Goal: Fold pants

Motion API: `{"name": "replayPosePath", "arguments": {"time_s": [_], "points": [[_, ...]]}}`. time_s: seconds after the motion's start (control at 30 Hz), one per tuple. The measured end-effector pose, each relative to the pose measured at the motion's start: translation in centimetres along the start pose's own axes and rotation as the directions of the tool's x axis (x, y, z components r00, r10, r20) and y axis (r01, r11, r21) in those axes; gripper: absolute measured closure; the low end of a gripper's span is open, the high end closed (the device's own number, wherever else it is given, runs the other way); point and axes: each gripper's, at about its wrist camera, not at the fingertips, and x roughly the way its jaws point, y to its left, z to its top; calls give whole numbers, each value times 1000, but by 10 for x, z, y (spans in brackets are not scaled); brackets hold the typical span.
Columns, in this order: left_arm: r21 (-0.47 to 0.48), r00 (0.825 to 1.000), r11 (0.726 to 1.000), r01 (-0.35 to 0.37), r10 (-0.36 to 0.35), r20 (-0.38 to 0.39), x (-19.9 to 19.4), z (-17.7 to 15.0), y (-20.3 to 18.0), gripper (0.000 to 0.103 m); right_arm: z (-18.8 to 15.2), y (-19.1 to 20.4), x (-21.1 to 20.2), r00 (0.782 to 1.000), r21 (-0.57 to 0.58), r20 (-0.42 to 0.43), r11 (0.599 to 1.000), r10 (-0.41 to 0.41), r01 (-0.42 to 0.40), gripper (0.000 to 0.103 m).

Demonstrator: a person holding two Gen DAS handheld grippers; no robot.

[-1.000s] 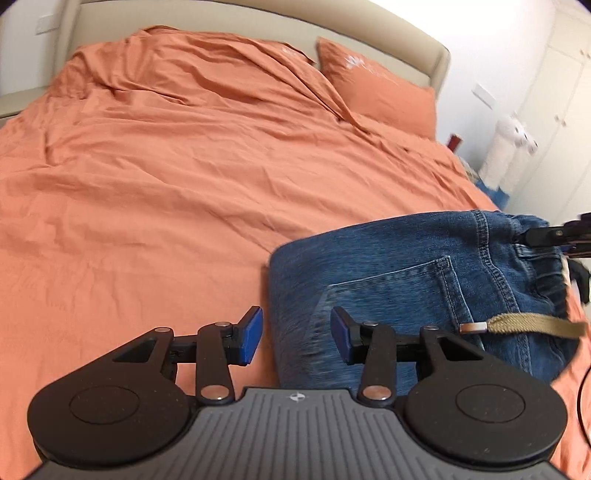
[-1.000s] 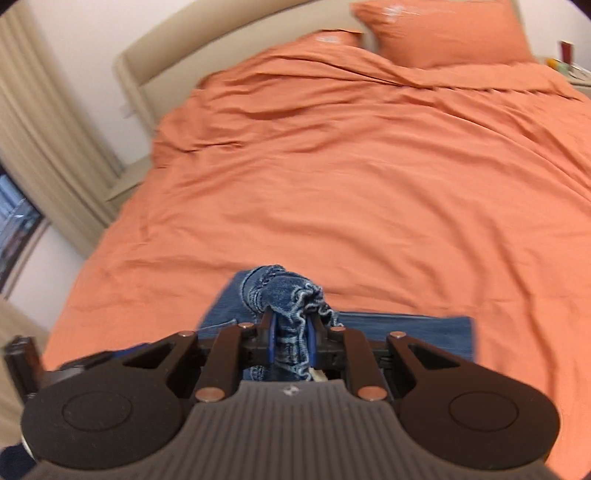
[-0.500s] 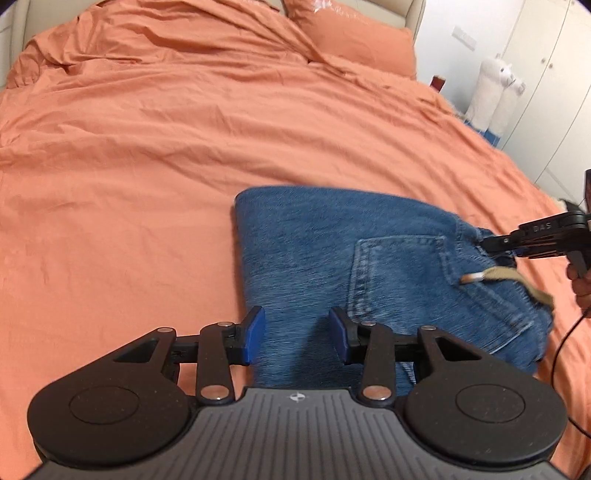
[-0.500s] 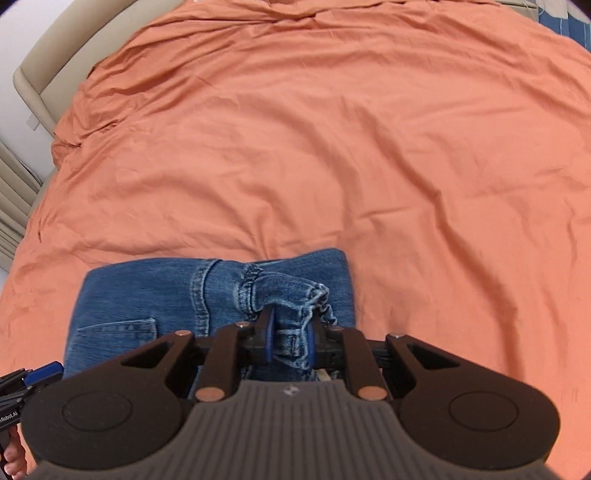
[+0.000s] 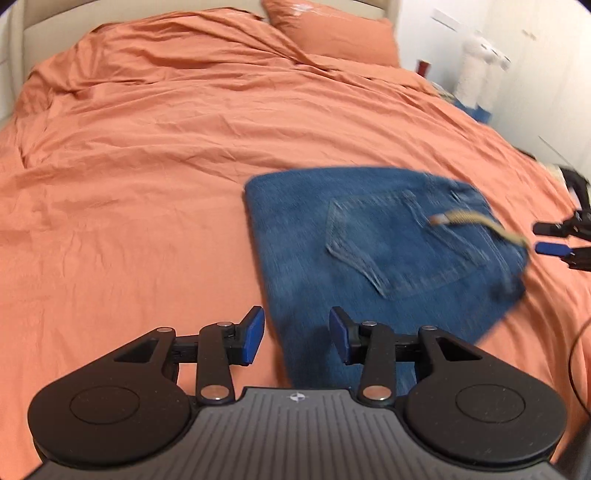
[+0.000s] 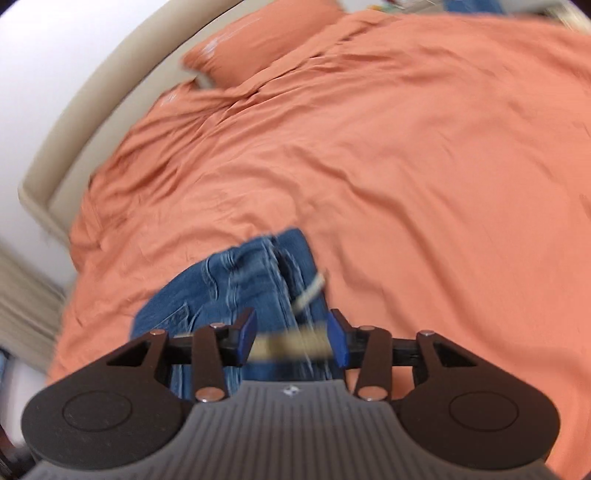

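Observation:
The blue jeans [image 5: 373,251] lie folded into a compact block on the orange bed, back pocket up, a tan drawstring [image 5: 476,221] trailing over their right side. My left gripper [image 5: 297,338] hovers open over the near left corner of the jeans, nothing between its pads. My right gripper [image 6: 291,338] is opening just above the waistband end of the jeans [image 6: 251,284]; the blurred drawstring [image 6: 291,345] lies across the gap and the pads press on nothing. In the left wrist view my right gripper [image 5: 554,238] sits just off the jeans' right edge.
The orange duvet [image 5: 166,155] covers the whole bed, with a pillow [image 5: 332,33] and beige headboard [image 6: 74,122] at the far end. White wardrobe doors and a white plush object [image 5: 476,74] stand beyond the bed's right side. A black cable [image 5: 576,354] hangs at right.
My right gripper let go of the bunched waistband, which now lies on the folded jeans, and it drew back off their edge. The left gripper shifted over the jeans' near corner, still open.

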Motion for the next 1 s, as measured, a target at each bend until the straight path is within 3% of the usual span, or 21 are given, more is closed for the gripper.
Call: {"name": "replayPosePath", "arguments": {"time_s": [0.13,0.33,0.5,0.53,0.57,0.6,0.67,0.77,0.87,0.93,1.0], "points": [[44,1000,999,10,-9,-25,-22,-18,-11,42,-26,-24,-4,996,139,-7,987,84,-82,62],[126,990,991,-54,69,-119,-14,-46,-26,40,-39,-36,16,978,271,-36,944,205,-188,58],[37,992,996,-80,83,-92,2,-49,-22,41,-42,-45,29,967,343,-35,912,252,-225,61],[7,994,997,-72,73,-82,4,-47,-20,49,-41,-46,29,966,347,-28,909,257,-232,64],[-5,994,998,-70,70,-79,7,-45,-19,69,-41,-47,31,965,346,-26,908,262,-237,68],[6,993,997,-76,77,-89,11,-42,-20,79,-40,-47,31,964,344,-21,907,266,-243,80],[96,990,989,-115,122,-75,8,-42,-31,83,-38,-43,25,964,321,-2,913,265,-250,91],[280,984,946,-162,176,-25,-8,-44,-48,85,-32,-28,2,964,234,47,935,262,-266,94],[398,976,902,-168,208,-60,-3,-52,-56,87,-33,-21,-5,979,167,68,965,191,-200,94],[424,967,891,-163,229,-109,15,-62,-58,87,-38,-30,9,991,204,10,970,133,-133,94],[393,963,907,-153,227,-148,32,-68,-53,87,-43,-39,21,995,221,-28,972,93,-85,95]]}}
